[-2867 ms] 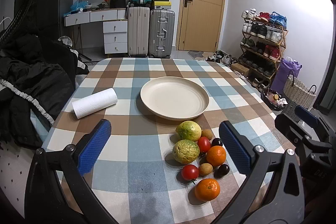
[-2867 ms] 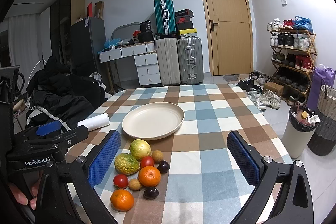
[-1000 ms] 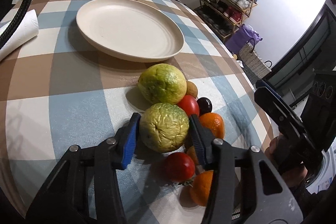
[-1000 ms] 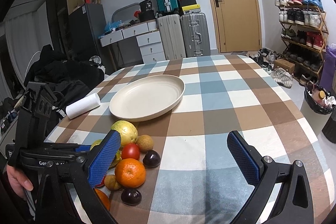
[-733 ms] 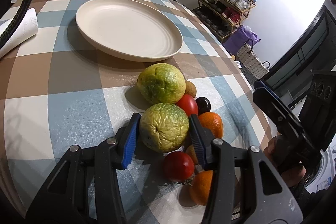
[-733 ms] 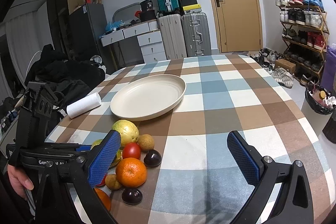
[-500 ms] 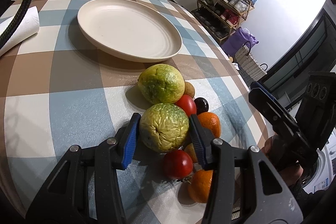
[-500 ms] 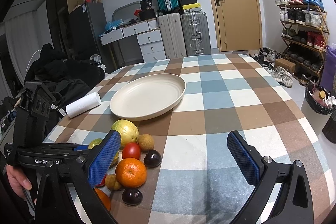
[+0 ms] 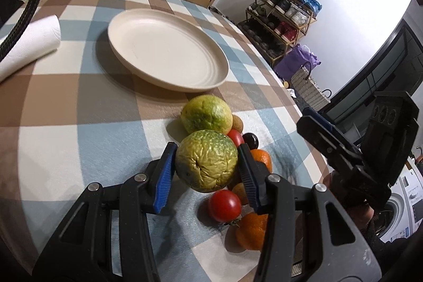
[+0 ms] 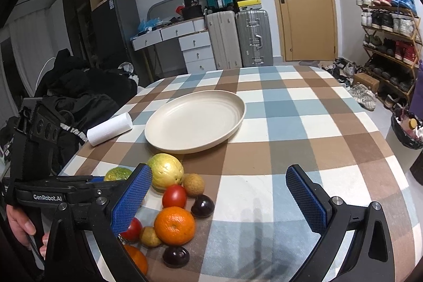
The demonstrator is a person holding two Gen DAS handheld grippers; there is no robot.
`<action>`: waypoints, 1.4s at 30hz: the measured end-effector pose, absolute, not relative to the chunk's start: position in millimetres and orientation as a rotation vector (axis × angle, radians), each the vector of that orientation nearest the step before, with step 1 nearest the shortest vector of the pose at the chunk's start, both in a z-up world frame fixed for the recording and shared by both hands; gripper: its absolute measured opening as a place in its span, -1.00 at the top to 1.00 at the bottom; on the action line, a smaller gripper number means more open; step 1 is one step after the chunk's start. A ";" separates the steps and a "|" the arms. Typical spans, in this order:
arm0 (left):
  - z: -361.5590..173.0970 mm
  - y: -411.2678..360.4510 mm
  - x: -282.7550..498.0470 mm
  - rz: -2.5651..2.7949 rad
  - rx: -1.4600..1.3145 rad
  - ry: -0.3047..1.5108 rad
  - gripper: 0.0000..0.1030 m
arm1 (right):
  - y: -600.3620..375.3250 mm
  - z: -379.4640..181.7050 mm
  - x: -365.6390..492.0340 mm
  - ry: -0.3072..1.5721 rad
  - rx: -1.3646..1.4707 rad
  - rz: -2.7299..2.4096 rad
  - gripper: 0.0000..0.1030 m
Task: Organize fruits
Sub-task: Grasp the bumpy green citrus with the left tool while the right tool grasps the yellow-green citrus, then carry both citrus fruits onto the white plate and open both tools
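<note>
The checked tablecloth [image 10: 304, 123] lies bare to the right of the plate [image 10: 195, 120] and of the fruit pile [image 10: 174, 202], so a gripper could pass there. A paper roll [image 10: 109, 129] lies left of the plate. Between plate and pile only a narrow strip stays free.

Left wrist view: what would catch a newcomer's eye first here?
The wrinkled green fruit, clamped between the left gripper's blue pads, just in front of a tight cluster of tomatoes, oranges and dark plums on the checked tablecloth. Beyond it sits a large empty cream plate. The right gripper is open, holding nothing.
</note>
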State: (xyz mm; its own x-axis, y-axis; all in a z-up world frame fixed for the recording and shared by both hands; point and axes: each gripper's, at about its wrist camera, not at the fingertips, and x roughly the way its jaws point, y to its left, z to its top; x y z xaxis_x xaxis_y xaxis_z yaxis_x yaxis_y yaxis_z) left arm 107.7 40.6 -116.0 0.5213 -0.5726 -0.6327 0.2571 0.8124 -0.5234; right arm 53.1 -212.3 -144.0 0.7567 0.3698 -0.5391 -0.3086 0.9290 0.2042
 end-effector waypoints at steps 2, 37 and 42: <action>-112.4 47.3 106.5 -0.502 -0.394 0.884 0.15 | -208.4 -142.0 59.4 0.623 0.108 0.392 -1.00; -107.2 119.0 97.3 -0.346 -0.456 0.840 0.15 | -101.3 -173.8 111.7 0.886 -0.221 0.594 0.03; -102.0 114.6 103.7 -0.343 -0.448 0.840 0.15 | -110.0 -161.2 105.4 0.830 -0.173 0.632 0.04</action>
State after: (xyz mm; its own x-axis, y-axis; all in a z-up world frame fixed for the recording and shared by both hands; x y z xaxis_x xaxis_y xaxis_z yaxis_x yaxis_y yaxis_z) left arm 103.7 114.6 -102.0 0.6220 -0.4603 -0.6334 0.1148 0.8538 -0.5078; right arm 105.4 -110.0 -161.2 0.5049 0.4548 -0.7336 -0.5857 0.8048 0.0959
